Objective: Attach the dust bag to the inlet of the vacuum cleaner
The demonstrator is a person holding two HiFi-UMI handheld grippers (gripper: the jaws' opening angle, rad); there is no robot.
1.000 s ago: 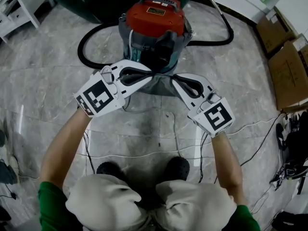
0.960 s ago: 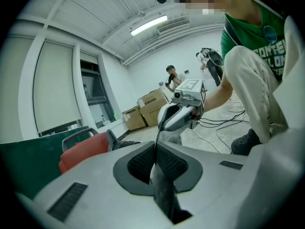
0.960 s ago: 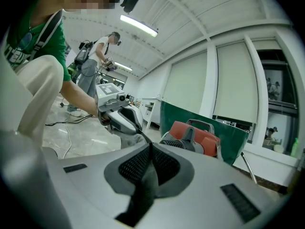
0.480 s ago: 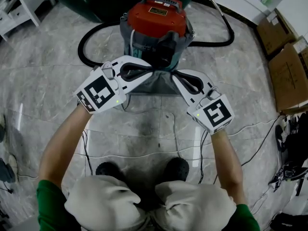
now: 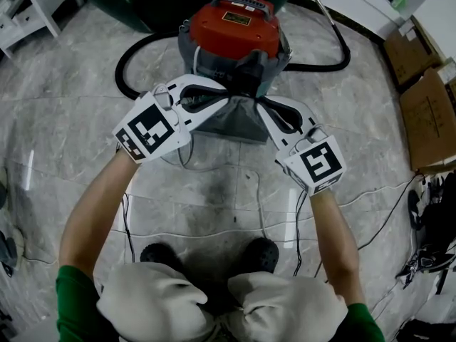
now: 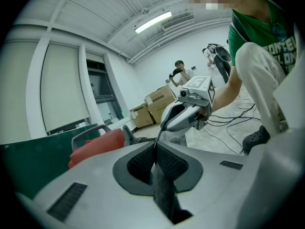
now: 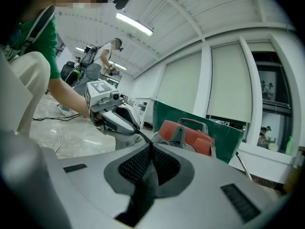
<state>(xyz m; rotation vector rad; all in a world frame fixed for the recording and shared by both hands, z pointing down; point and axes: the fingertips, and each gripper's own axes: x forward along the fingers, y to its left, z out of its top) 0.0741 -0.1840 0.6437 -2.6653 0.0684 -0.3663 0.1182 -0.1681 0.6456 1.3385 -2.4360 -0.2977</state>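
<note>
A vacuum cleaner (image 5: 233, 34) with a red lid and a grey drum stands on the floor ahead of me. A grey cloth dust bag (image 5: 237, 118) hangs stretched between both grippers, right in front of the drum. My left gripper (image 5: 226, 98) is shut on the bag's left top edge, and the grey cloth (image 6: 162, 185) shows pinched between its pads. My right gripper (image 5: 258, 102) is shut on the right top edge, with the cloth (image 7: 145, 185) clamped in its jaws. The red lid (image 7: 186, 132) shows just beyond the right jaws. The inlet is hidden behind the bag.
A black hose (image 5: 135, 55) loops on the marble floor round the vacuum. Cardboard boxes (image 5: 427, 105) stand at the right, a white shelf (image 5: 25, 13) at the top left. Thin cables (image 5: 385, 212) trail over the floor near my feet (image 5: 260, 251). Another person (image 6: 180, 70) stands far back.
Both grippers have carried the bag a little further up the view, closer to the vacuum drum. Both grips are unchanged.
</note>
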